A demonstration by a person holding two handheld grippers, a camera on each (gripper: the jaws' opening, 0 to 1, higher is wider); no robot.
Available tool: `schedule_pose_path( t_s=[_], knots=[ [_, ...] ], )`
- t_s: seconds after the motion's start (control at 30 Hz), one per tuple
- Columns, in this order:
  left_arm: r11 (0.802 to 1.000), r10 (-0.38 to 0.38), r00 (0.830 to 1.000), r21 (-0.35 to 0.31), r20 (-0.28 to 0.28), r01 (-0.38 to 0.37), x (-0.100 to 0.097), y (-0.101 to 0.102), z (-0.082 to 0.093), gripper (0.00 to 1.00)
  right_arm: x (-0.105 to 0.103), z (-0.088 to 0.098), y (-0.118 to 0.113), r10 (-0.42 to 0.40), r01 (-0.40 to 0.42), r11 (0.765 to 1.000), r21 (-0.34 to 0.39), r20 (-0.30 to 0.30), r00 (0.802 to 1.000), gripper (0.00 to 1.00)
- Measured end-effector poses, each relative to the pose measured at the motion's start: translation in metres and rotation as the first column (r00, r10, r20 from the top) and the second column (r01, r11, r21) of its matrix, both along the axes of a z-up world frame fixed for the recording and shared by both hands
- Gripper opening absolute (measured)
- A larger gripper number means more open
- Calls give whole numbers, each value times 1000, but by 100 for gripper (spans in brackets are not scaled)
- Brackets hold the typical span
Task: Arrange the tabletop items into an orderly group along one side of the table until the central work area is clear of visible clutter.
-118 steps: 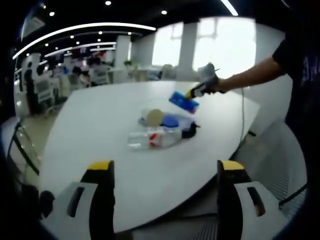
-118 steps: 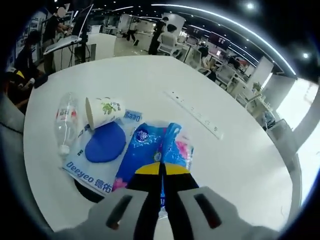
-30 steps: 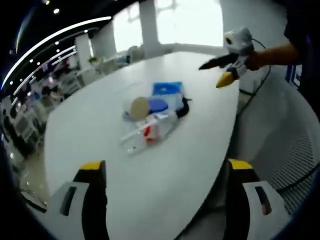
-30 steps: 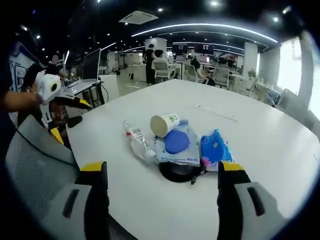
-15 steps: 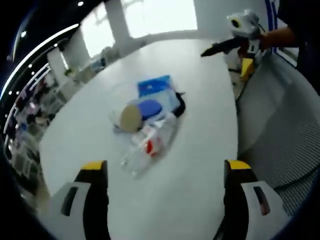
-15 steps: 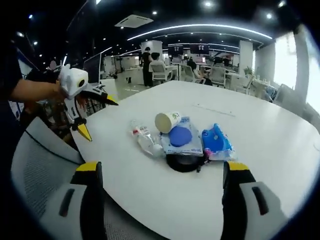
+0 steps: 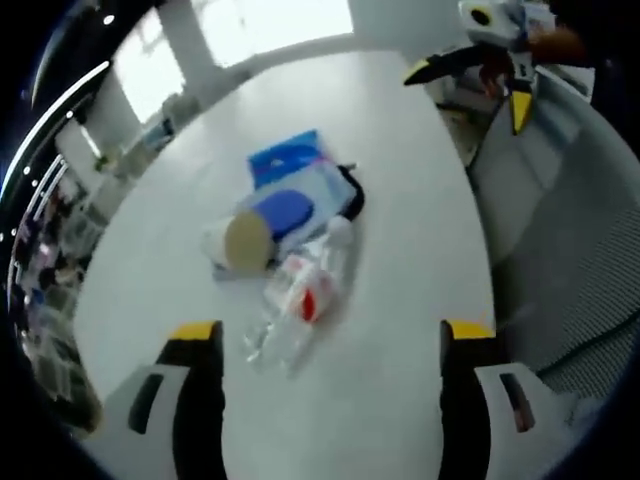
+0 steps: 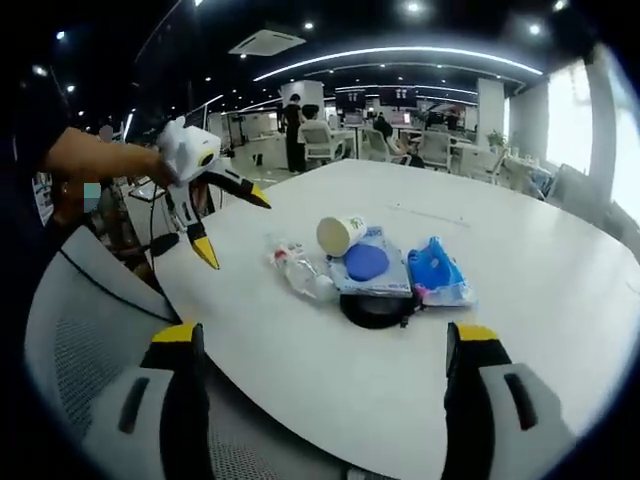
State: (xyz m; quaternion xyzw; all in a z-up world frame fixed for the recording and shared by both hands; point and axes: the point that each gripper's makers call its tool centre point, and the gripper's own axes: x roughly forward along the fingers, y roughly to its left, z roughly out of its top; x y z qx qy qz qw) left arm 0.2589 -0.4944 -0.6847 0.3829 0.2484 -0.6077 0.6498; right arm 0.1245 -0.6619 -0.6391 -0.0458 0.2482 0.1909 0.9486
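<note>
Both the left gripper and right gripper hang spread and empty, while the bottle, cup and blue packs cluster mid-frame, apparently awaiting sorting.

Open-plan office. Long white worktop, grey mesh office chair, rows of desks with seated people behind, a monitor, recessed ceiling lights and strip lighting, large windows.

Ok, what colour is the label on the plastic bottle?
Red and white on the clear bottle, best in the left gripper view.
</note>
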Motion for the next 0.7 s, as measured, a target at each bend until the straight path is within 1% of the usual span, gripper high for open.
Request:
schedule_pose_path(
  t_s=[0.1,0.13,0.23,0.3,0.4,0.47,0.53,0.6,0.67,0.7],
  knots=[
    [999,-27,999,18,-21,27,5,-5,-5,80,0,-1,-1,-14,14,1000,14,5,1000,100],
    [999,-36,999,35,-27,37,7,-5,-8,78,0,-2,-2,-22,22,1000,15,4,1000,100],
    [996,-64,997,58,-36,66,12,-7,-13,73,1,-4,-3,-31,31,1000,4,3,1000,100],
    [993,-82,995,79,-57,86,15,-8,-17,68,1,-4,-4,-34,34,999,-3,4,999,100],
    [987,-116,992,108,-56,121,18,-9,-19,62,1,-7,-6,-40,40,999,-19,2,999,100],
    [982,-136,989,123,-55,142,21,-12,-22,61,1,-8,-7,-43,43,999,-28,-1,999,99],
    [979,-151,988,133,-43,156,26,-17,-22,60,2,-9,-8,-44,43,999,-33,-2,999,96],
    [974,-169,985,147,-45,174,27,-19,-23,58,2,-9,-8,-46,46,998,-34,-1,999,96],
    [964,-195,980,175,-49,200,30,-21,-28,56,3,-9,-9,-47,47,998,-35,4,999,95],
    [955,-209,977,203,-51,215,31,-19,-31,55,3,-10,-9,-48,48,998,-32,-1,999,95]
  ],
)
